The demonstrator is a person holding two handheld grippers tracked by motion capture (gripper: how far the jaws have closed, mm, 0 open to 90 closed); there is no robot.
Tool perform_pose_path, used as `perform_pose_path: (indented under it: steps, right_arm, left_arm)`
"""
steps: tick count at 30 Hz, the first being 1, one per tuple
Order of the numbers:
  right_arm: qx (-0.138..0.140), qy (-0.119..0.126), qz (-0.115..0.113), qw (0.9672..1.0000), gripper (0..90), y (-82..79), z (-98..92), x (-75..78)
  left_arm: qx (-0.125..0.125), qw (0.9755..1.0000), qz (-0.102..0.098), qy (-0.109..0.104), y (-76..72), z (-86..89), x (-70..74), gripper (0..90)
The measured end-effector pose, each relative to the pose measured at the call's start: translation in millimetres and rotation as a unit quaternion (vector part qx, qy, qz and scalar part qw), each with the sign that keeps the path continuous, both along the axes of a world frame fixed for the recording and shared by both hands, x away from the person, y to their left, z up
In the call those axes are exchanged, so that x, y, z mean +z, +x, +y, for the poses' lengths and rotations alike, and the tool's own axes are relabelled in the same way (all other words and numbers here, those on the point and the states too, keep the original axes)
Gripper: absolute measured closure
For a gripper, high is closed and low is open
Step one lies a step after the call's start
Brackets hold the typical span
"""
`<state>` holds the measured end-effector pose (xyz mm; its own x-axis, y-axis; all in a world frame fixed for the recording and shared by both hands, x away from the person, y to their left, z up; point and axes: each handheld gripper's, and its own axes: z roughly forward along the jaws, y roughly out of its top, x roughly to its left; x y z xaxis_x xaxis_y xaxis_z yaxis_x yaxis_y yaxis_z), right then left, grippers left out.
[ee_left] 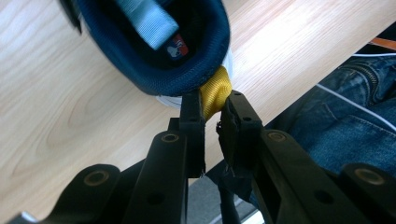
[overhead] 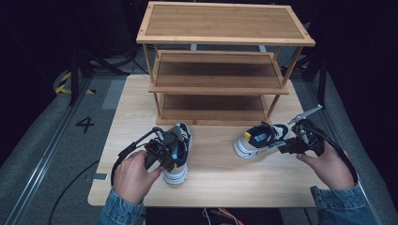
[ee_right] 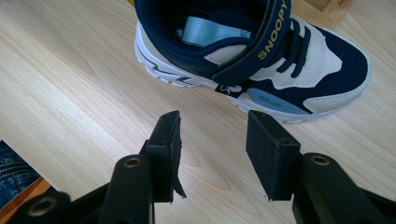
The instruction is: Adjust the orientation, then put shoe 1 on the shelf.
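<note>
Resting on the worktop [overhead: 216, 183], the left sneaker [overhead: 178, 154] has its yellow heel tab [ee_left: 215, 93] pinched between the left claw [ee_left: 212, 109]. The right sneaker [ee_right: 261, 56] lies just beyond the right claw [ee_right: 212, 140], whose jaws stand apart, holding nothing.

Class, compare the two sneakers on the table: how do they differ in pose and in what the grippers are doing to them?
The left sneaker points away toward the shelf; the right sneaker lies crosswise, toe to the left. The left gripper pinches the left sneaker's yellow heel tab; the right gripper stands open beside the right sneaker, not touching it. Both are navy, white and grey, upright on the table.
</note>
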<state>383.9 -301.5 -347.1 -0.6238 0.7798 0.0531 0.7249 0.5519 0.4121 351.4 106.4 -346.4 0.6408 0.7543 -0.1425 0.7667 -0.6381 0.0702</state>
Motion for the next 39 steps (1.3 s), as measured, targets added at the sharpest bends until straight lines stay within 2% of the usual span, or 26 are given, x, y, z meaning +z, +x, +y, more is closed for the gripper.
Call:
perform_pose_path:
  steps: [4, 6, 7, 8, 9, 11, 12, 16, 17, 19, 21, 23, 26, 27, 28, 32, 34, 35, 39]
  right_arm:
    - [-0.003, -0.001, 0.002, 1.0000, 55.4, -1.2, -2.1, -1.1]
    - [-0.004, -0.001, 0.002, 1.0000, 55.3, -2.3, -3.5, -0.9]
    - [-0.005, 0.000, 0.000, 1.0000, 55.3, -3.2, -5.4, 0.2]
    - [-0.005, 0.000, 0.000, 1.0000, 55.3, -3.2, -5.4, 0.2]
    - [-0.006, 0.001, -0.001, 1.0000, 55.2, -3.3, -6.0, 0.5]
    - [-0.009, 0.002, 0.000, 1.0000, 55.0, -3.9, -6.8, 0.9]
    - [-0.010, 0.004, 0.001, 0.9999, 54.9, -4.2, -6.3, 0.6]
    - [-0.005, 0.001, 0.001, 1.0000, 54.8, -4.4, -5.8, -1.1]
    - [-0.005, 0.000, 0.001, 1.0000, 54.8, -4.8, -5.7, -1.5]
    - [-0.007, -0.001, 0.003, 1.0000, 54.7, -5.8, -6.2, -1.9]
    - [-0.010, -0.001, 0.003, 0.9999, 54.4, -6.9, -7.9, -1.7]
    - [-0.013, 0.000, 0.001, 0.9999, 54.3, -8.1, -10.0, -1.2]
    - [-0.015, 0.000, 0.001, 0.9999, 54.3, -9.5, -12.5, -1.2]
    - [-0.015, 0.000, 0.001, 0.9999, 54.3, -9.7, -12.7, -1.6]
    - [-0.015, 0.001, 0.001, 0.9999, 54.3, -9.9, -12.8, -1.8]
    - [-0.017, 0.000, 0.002, 0.9998, 54.1, -11.4, -14.5, -2.7]
    - [-0.020, 0.001, 0.002, 0.9998, 54.1, -12.2, -15.9, -2.1]
    - [-0.020, 0.003, 0.000, 0.9998, 54.1, -13.0, -16.8, -2.5]
    - [-0.028, -0.001, 0.007, 0.9996, 54.2, -15.2, -20.7, -5.1]
  left_arm:
    - [-0.010, 0.9999, 0.002, -0.003, 0.1, -4.4, 0.6, 76.9]
    - [-0.013, 0.9999, 0.002, -0.011, -1.2, -3.8, 4.4, 69.5]
    - [-0.017, 0.9994, -0.017, -0.024, -3.7, -2.8, 10.0, 61.3]
    - [-0.017, 0.9994, -0.017, -0.024, -3.7, -2.8, 10.0, 58.9]
    - [-0.023, 0.9990, -0.026, -0.026, -4.7, -1.9, 14.3, 58.9]
    - [-0.025, 0.9986, -0.037, -0.027, -3.9, -1.9, 17.5, 53.4]
    - [-0.027, 0.9981, -0.045, -0.031, -3.0, -2.2, 16.2, 51.8]
    - [-0.030, 0.9985, -0.040, -0.022, 5.2, -6.4, 7.7, 47.5]
    - [-0.034, 0.9985, -0.041, -0.017, 7.7, -7.5, 5.7, 47.6]
    - [-0.037, 0.9979, -0.048, -0.021, 11.6, -9.2, 1.0, 48.4]
    - [-0.045, 0.9982, -0.034, -0.022, 16.5, -9.4, -4.9, 50.0]
    - [-0.042, 0.9986, -0.026, -0.021, 18.9, -10.3, -10.1, 51.4]
    - [-0.048, 0.9986, -0.018, -0.009, 22.2, -13.3, -15.2, 53.6]
    - [-0.042, 0.9989, -0.016, -0.012, 22.0, -14.5, -16.9, 54.4]
    - [-0.049, 0.9986, -0.016, -0.008, 23.6, -14.8, -17.9, 55.4]
    - [-0.065, 0.9978, -0.008, -0.012, 26.3, -16.1, -19.4, 68.4]
    - [-0.067, 0.9977, -0.010, -0.012, 24.7, -19.3, -18.8, 71.5]
    - [-0.081, 0.9965, -0.018, -0.011, 24.0, -21.3, -18.0, 73.2]
    - [-0.106, 0.9935, -0.040, -0.014, 20.1, -30.4, -12.8, 75.8]
